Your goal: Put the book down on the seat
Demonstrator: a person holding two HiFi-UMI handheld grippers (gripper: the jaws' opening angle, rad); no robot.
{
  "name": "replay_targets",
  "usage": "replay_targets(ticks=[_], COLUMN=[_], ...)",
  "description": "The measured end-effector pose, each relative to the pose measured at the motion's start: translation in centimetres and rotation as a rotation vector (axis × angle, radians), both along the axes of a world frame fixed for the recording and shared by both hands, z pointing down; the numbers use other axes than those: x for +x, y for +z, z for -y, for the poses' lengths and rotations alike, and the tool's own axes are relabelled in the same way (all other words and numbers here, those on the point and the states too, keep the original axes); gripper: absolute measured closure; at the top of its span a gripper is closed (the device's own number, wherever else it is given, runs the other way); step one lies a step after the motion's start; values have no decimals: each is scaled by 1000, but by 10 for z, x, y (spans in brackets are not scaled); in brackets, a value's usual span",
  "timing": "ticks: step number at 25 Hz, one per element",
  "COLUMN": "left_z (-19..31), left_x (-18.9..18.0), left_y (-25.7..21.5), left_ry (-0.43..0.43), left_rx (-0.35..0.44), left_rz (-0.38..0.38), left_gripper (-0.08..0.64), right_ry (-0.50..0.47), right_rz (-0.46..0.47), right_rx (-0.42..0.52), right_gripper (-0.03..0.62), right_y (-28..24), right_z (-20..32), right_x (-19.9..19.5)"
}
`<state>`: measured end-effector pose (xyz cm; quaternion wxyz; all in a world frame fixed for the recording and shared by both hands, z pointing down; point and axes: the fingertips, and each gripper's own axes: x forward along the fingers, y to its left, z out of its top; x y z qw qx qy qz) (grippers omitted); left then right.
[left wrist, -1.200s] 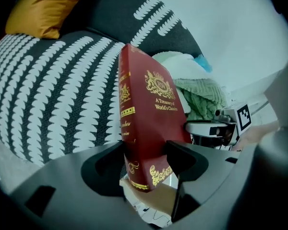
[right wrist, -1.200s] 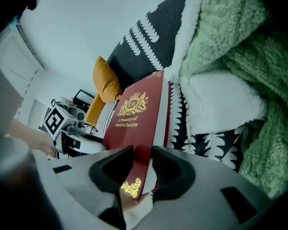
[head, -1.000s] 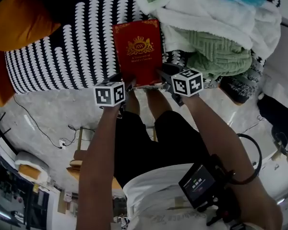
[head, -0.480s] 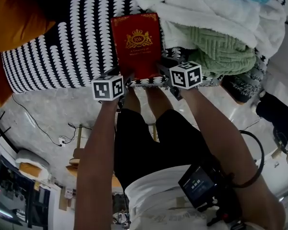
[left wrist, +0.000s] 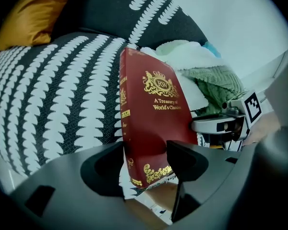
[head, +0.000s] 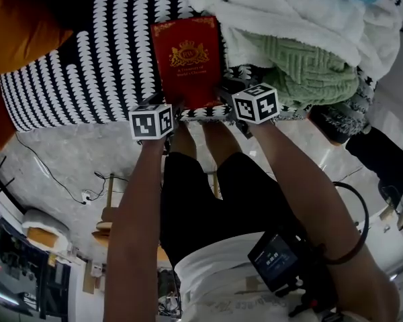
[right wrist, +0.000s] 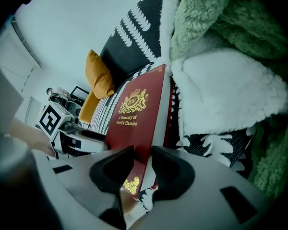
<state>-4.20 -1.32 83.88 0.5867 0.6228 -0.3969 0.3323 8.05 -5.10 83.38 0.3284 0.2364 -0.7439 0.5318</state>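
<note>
Our left hand-held gripper [left wrist: 144, 159] and right hand-held gripper [right wrist: 140, 164] clamp the book [head: 187, 59], seemingly touching the seat [head: 87, 66] at 12 o'clock; release remains.

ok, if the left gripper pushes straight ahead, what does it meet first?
The red book, which is clamped between the left gripper's jaws. Beyond the book, the line runs into the black-and-white patterned seat, though depth there is unclear.
</note>
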Motion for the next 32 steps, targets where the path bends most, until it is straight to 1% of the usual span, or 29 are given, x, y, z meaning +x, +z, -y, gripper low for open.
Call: replay_targets(ticks=[3, 7, 10, 14, 19, 21, 23, 26, 27, 29, 32], left_z=[2, -3, -8, -17, -35, -39, -38, -42, -44, -52, -63], left_x=[0, -4, -9, -15, -16, -14, -13, -15, -16, -16, -22], left_y=[4, -3, -6, -7, -12, -21, -34, -57, -65, -81, -100], left_ry=[-1, -35, -43, -49, 12, 42, 74, 93, 93, 94, 111], left_rx=[2, -20, -22, -10, 11, 33, 67, 123, 142, 172, 201], left_rz=[10, 12, 10, 17, 22, 13, 11, 13, 10, -1, -7], left_gripper=[268, 252, 252, 252, 255, 263, 290, 409, 435, 471, 510], right_ry=[-12, 5, 49, 148, 199, 210, 208, 163, 148, 137, 147], right_rz=[-13, -41, -26, 1, -6, -13, -17, -12, -10, -10, -20], right_rx=[17, 28, 40, 67, 120, 143, 170, 202, 209, 217, 235], right_gripper=[457, 431, 430, 431, 472, 503, 518, 540, 543, 548, 557], right_y=[4, -1, -4, -9, -18, -28, -43, -65, -72, -84, -98], right_z=[3, 4, 8, 13, 3, 0, 0, -12, -18, -31, -44], right_x=[1, 9, 15, 27, 34, 35, 34, 27, 26, 26, 28])
